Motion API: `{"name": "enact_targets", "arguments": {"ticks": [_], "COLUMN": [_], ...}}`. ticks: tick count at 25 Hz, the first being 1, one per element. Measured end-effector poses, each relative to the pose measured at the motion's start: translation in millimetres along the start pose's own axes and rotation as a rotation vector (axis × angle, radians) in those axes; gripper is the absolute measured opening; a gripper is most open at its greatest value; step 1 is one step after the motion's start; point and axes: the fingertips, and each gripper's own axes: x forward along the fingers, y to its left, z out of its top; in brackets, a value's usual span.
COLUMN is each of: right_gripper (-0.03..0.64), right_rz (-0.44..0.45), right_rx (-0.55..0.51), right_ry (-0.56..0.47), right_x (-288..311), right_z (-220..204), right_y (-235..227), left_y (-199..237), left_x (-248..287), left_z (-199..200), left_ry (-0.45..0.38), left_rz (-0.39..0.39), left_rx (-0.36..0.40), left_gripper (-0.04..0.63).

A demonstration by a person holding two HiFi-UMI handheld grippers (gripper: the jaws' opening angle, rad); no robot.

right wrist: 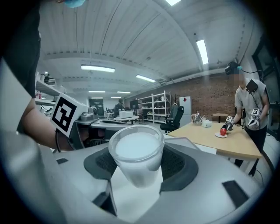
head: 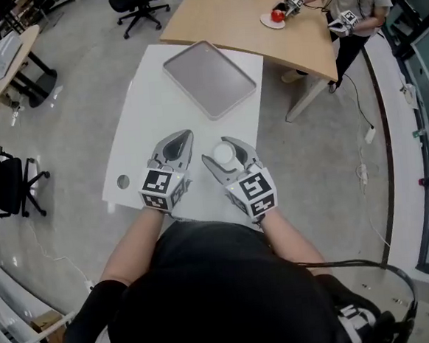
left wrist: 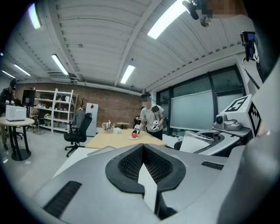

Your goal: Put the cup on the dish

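Being held by a person over the near part of the white table [head: 150, 105], 2 grippers are seen side by side. The cup [right wrist: 135, 155], translucent and upright, is clamped between the jaws of the right gripper [head: 219, 152], above the table's near part. The left gripper [head: 178, 142], just beside it, is seen with its jaws brought together on nothing. The flat grey dish [head: 209, 79] is laid at the table's far end, well apart from the cup
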Motion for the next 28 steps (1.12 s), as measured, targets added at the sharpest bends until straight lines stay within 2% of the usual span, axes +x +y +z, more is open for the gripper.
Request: {"name": "enact_targets", "arguments": {"ticks": [3,7,12,20,28], "right_gripper": [0.265,0.265,0.265,0.265,0.265], "right_rz": [-0.039,-0.032,-0.036,-0.017,-0.029], "right_rx": [-0.014,0.007,0.002,0.012,0.014], "right_ry": [-0.038,-0.059,-0.079,-0.085,-0.096], "right_x": [-12.3,-30.5,-38.2,-39.5,-26.2], "right_z": [25.6,48.4,63.4,106.0,132.9], "right_y": [-16.9,-20.1,-14.7,-17.5,-26.9], "left_y": [-8.9,-27.9,-33.0,-23.0,-5.1], "left_x": [10.1,11.5,6.4,8.0,17.0], "left_z": [26.0,43.9,55.1,134.4,130.0], "left_ry": [-0.033,-0.055,-0.090,-0.142,-0.096], "left_rz": [-0.020,-0.041,-0.066,-0.102,-0.114], "left_rx": [0.034,0.066,0.068,0.034,-0.015], "left_gripper": [0.008,0.008,0.008,0.008,0.008]}}
